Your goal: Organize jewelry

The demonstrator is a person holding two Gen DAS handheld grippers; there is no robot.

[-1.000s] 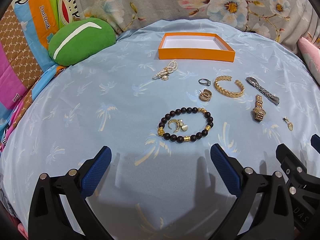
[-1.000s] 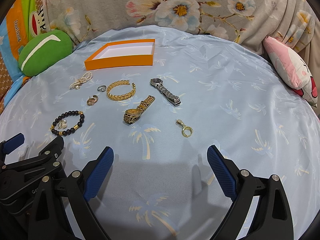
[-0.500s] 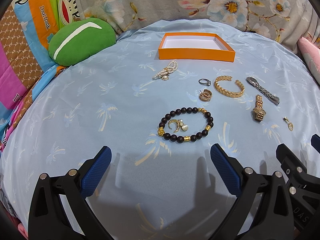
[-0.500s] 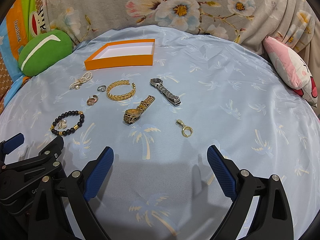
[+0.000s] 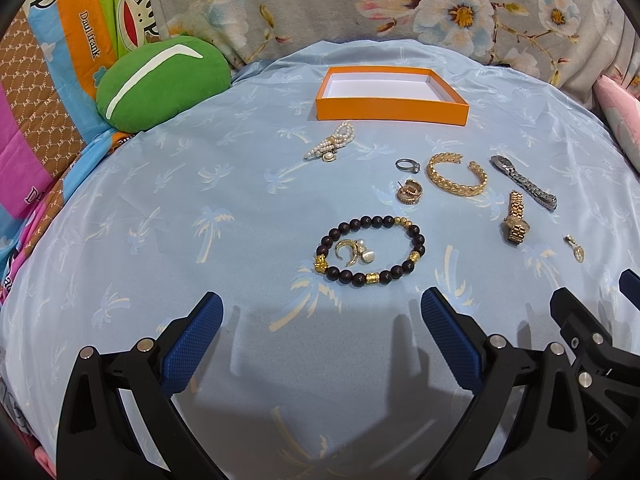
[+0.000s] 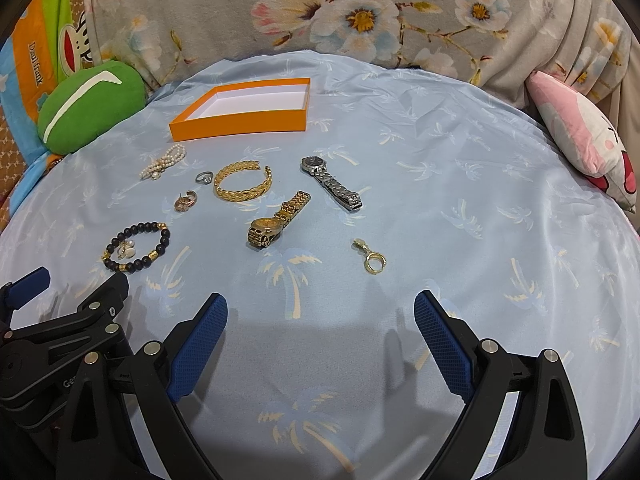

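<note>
An empty orange box [image 5: 392, 112] [image 6: 240, 124] stands at the far side of the blue cloth. In front of it lie a pearl piece [image 5: 332, 145], a silver ring [image 5: 407, 165], a gold hoop earring [image 5: 409, 192], a gold cuff bracelet [image 5: 456, 184] [image 6: 242, 188], a silver watch [image 6: 332, 182], a gold watch [image 6: 276, 220], a gold pendant [image 6: 371, 257] and a dark bead bracelet [image 5: 370, 254] [image 6: 138, 246] with small earrings inside it. My left gripper [image 5: 320, 316] is open, just short of the bead bracelet. My right gripper [image 6: 320, 316] is open, short of the gold watch and pendant.
A green cushion [image 5: 160, 80] lies at the far left and a pink cushion [image 6: 584, 140] at the right. Flowered fabric [image 6: 360, 12] rises behind the box. The left gripper's body shows at the lower left of the right wrist view [image 6: 60, 320].
</note>
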